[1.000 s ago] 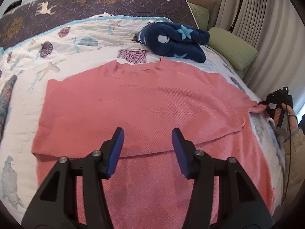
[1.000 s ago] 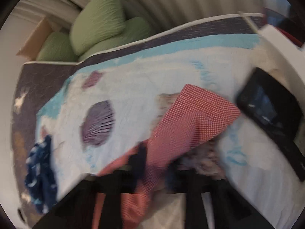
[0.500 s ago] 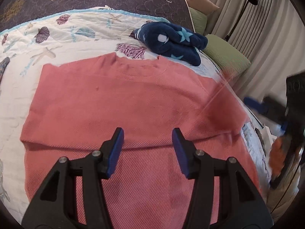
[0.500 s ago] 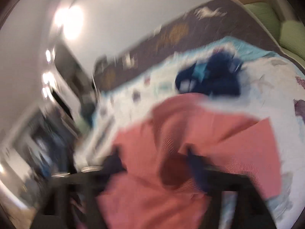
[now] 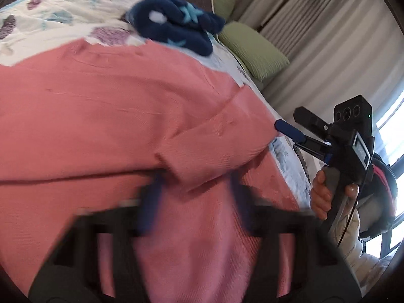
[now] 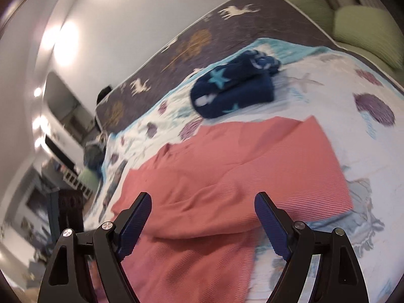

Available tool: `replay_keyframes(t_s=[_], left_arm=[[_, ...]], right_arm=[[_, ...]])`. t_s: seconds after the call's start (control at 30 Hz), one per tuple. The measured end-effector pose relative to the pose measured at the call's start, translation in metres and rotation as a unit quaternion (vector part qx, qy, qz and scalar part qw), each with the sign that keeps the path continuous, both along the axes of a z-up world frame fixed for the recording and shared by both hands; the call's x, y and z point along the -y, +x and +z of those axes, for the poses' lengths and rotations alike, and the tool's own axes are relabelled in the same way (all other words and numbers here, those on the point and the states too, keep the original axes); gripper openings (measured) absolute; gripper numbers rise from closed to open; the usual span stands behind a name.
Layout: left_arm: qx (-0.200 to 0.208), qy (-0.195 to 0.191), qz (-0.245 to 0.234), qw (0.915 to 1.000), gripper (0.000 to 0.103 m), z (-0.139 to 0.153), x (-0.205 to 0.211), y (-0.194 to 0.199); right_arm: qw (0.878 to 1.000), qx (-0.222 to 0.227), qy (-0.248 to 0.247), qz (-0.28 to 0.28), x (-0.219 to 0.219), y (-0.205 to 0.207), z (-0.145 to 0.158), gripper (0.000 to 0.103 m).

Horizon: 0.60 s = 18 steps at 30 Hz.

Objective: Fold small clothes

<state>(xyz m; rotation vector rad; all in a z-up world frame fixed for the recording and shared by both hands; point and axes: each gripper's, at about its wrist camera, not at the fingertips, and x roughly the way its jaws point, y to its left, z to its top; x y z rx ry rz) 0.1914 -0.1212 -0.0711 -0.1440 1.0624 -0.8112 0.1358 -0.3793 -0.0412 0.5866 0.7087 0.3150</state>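
Observation:
A pink shirt [image 5: 106,116] lies spread on the bed, also in the right wrist view [image 6: 227,166]. Its right sleeve [image 5: 217,136] is folded inward across the body. My left gripper [image 5: 195,197] is open and blurred, low over the shirt's lower part, with the sleeve cuff between its fingers' tips. My right gripper [image 6: 202,222] is open and empty, just above the shirt's right side; it also shows in the left wrist view [image 5: 290,128] beside the shirt's right edge.
A folded navy garment with stars [image 5: 176,25] [image 6: 234,88] lies beyond the shirt's collar. Green pillows [image 5: 255,50] sit at the bed's right side, with curtains behind. The seashell quilt [image 6: 341,101] covers the bed.
My right gripper carried the right sleeve inward over the shirt body, let it go and opened. My left gripper moved forward and lower over the shirt.

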Motion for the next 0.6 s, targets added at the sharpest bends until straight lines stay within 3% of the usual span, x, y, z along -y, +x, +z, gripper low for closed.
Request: replay_keyframes(t_s=[0.03, 0.1, 0.23, 0.27, 0.33, 0.43, 0.53, 0.6], left_arm=[[-0.009, -0.001, -0.001, 1.0000, 0.007, 0.001, 0.004, 0.003], [0.009, -0.029, 0.010, 0.9995, 0.007, 0.022, 0.005, 0.009], [0.103, -0.095, 0.036, 0.9895, 0.006, 0.101, -0.013, 0.019], [0.129, -0.082, 0.058, 0.9865, 0.006, 0.116, -0.020, 0.027], [0.153, -0.038, 0.105, 0.9819, 0.006, 0.120, -0.031, 0.044], [0.109, -0.011, 0.142, 0.9837, 0.006, 0.093, -0.047, 0.067], [0.019, -0.022, 0.171, 0.9849, 0.007, 0.044, -0.067, 0.079], [-0.033, -0.027, 0.172, 0.9842, 0.016, 0.014, -0.071, 0.080]], right_arm=[[1.000, -0.001, 0.008, -0.005, 0.002, 0.000, -0.003, 0.086], [1.000, -0.001, 0.019, -0.014, 0.006, -0.002, -0.006, 0.086], [0.999, 0.018, 0.025, -0.035, 0.015, -0.008, -0.004, 0.086], [0.999, 0.025, 0.025, -0.041, 0.018, -0.010, -0.002, 0.086], [0.998, 0.032, 0.020, -0.052, 0.023, -0.014, 0.002, 0.086], [0.997, 0.034, -0.001, -0.070, 0.025, -0.016, 0.002, 0.086], [0.997, 0.026, -0.013, -0.072, 0.023, -0.014, -0.003, 0.086], [0.997, 0.019, -0.025, -0.073, 0.022, -0.013, -0.006, 0.086]])
